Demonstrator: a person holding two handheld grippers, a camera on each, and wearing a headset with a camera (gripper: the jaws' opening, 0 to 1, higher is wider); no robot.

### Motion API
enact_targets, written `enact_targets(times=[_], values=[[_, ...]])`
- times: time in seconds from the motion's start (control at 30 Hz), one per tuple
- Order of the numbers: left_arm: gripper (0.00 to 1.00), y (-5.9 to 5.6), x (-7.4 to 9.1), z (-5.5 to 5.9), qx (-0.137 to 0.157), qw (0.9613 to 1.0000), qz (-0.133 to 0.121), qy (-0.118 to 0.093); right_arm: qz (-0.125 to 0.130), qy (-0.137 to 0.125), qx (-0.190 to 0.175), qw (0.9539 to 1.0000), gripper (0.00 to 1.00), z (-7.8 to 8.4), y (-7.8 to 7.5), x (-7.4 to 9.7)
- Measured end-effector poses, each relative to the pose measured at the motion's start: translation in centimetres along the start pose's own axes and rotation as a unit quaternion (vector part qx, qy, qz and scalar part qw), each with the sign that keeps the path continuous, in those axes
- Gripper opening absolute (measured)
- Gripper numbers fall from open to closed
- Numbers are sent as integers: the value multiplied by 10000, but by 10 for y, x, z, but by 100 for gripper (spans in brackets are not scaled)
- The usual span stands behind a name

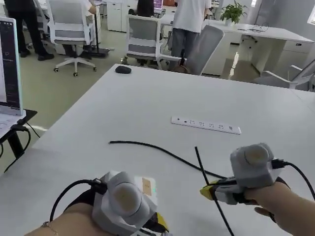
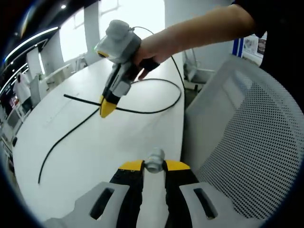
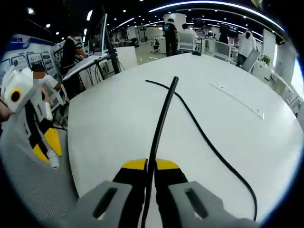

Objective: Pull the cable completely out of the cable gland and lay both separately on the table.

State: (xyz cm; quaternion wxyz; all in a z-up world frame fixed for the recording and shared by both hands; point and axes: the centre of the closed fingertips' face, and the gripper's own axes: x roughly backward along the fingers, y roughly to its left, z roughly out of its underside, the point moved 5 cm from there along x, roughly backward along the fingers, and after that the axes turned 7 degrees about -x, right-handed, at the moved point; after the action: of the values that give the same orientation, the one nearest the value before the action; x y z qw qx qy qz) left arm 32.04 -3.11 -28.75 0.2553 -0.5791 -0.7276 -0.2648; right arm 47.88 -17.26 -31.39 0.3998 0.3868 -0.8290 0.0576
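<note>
My left gripper (image 2: 154, 167) is shut on the small grey cable gland (image 2: 155, 158), held off the table edge; no cable runs through it. In the head view the left gripper (image 1: 158, 227) sits at the bottom. My right gripper (image 3: 151, 166) is shut on the black cable (image 3: 161, 118) near one end, and that short free end points forward above the table. In the head view the right gripper (image 1: 207, 191) is low on the right, and the rest of the cable (image 1: 157, 150) curves across the white table (image 1: 147, 103) to the left.
A white power strip (image 1: 205, 125) lies beyond the cable and a dark mouse (image 1: 123, 69) sits at the far edge. A laptop (image 1: 9, 69) stands at the left. A mesh chair back (image 2: 247, 142) is close beside the left gripper. Office chairs and people stand behind.
</note>
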Motion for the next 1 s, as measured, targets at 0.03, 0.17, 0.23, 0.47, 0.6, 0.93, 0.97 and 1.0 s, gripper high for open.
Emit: enact_targets(times=[0.03,0.17,0.23,0.47,0.6,0.93,0.97,1.0], values=[[17,-1,0,1,-1,10000,20,24,62,-39,-200,9998,4,0,-8,0],[17,-4,-2,3,21,9999,129,50,437,-249,-706,9962,4,3,-49,4],[17,-5,-3,3,48,9998,166,37,681,-195,-711,9950,6,9,-69,7],[17,-3,-3,1,47,9999,114,-17,1366,105,-618,9886,18,30,-100,33],[17,2,0,-4,188,9996,25,-195,1470,-19,-1179,9821,29,40,-99,53],[17,8,1,-14,434,9978,-154,-474,1392,-99,-987,9853,44,63,-60,91],[17,8,1,-14,444,9977,-178,-489,1338,-128,-967,9862,44,64,-55,95],[17,10,2,-16,475,9973,-220,-524,1283,-182,-972,9868,44,65,-46,101]])
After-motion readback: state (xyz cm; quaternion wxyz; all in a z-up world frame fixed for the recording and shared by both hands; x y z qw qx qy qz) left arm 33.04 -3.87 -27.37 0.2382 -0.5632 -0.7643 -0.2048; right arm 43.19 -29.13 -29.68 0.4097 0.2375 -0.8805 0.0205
